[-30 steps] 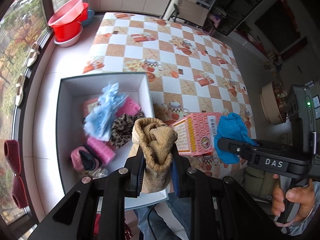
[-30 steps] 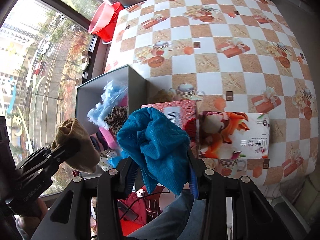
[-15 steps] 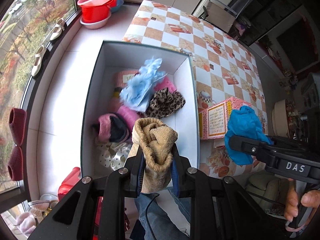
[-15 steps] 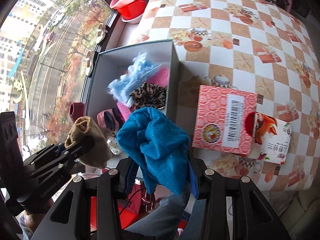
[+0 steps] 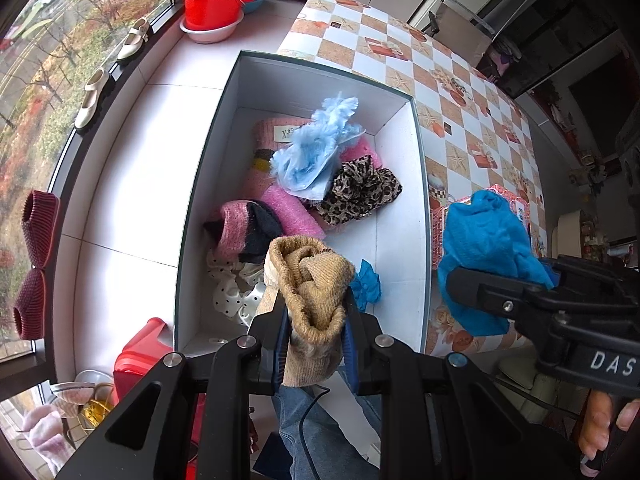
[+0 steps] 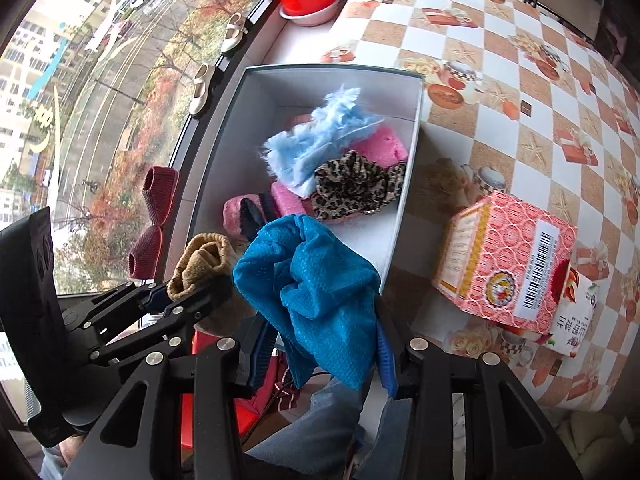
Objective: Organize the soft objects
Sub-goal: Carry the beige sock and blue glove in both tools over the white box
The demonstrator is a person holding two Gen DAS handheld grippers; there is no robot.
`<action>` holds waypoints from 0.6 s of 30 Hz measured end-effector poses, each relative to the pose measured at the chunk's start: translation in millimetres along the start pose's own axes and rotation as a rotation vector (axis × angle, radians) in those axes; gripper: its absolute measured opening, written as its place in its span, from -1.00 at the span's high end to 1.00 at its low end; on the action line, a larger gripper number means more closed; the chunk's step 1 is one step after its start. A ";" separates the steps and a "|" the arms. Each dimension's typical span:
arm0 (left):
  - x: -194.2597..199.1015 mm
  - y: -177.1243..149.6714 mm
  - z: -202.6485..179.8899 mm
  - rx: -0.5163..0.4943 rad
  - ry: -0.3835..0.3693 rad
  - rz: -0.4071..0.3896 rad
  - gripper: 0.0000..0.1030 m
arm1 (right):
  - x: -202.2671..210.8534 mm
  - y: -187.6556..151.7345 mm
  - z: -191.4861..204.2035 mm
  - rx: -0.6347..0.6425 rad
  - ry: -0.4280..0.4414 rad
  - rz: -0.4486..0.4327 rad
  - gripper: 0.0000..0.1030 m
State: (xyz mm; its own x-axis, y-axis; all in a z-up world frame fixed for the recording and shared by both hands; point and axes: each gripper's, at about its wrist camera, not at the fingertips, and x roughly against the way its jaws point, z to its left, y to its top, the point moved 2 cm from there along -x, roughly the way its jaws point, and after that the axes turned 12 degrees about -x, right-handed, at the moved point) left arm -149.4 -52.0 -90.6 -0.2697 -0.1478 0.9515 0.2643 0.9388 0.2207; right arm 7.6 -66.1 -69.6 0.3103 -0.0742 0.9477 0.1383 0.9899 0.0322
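My left gripper (image 5: 314, 320) is shut on a tan knitted sock (image 5: 310, 280), held above the near end of a white open box (image 5: 404, 184). My right gripper (image 6: 320, 344) is shut on a blue textured cloth (image 6: 316, 292), held over the box's near right corner. The sock also shows in the right wrist view (image 6: 202, 258), and the blue cloth in the left wrist view (image 5: 486, 248). The box (image 6: 408, 184) holds a light blue fluffy piece (image 5: 316, 148), a leopard scrunchie (image 5: 360, 190), pink knit items (image 5: 280, 210) and a polka-dot cloth (image 5: 236, 296).
A pink patterned carton (image 6: 508, 264) and a tissue pack (image 6: 576, 316) lie on the checkered tablecloth (image 6: 520, 92) right of the box. Red basins (image 5: 218, 0), pale shoes (image 5: 96, 96) and dark red slippers (image 5: 34, 256) sit along the window ledge. A red object (image 5: 140, 360) stands below the box.
Both grippers have moved left and closer over the box, still holding the sock and the blue cloth. The box now fills more of both views.
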 end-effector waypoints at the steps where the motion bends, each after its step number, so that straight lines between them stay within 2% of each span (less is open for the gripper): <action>1: -0.1 -0.6 1.1 0.002 0.001 0.000 0.52 | -1.7 -0.1 2.6 0.008 -0.002 0.004 0.13; 16: -4.0 -1.4 10.8 0.015 0.002 0.011 0.51 | -17.3 5.4 18.9 0.044 -0.028 0.027 0.13; 18: -5.4 -0.9 9.8 0.015 0.003 0.013 0.45 | -17.8 6.6 19.3 0.046 -0.033 0.024 0.13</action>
State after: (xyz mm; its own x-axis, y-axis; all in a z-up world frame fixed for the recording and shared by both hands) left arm -157.3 -48.9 -98.0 -0.2637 -0.1362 0.9549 0.2542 0.9452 0.2051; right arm -15.2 -55.9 -80.1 0.2817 -0.0473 0.9583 0.0881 0.9958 0.0233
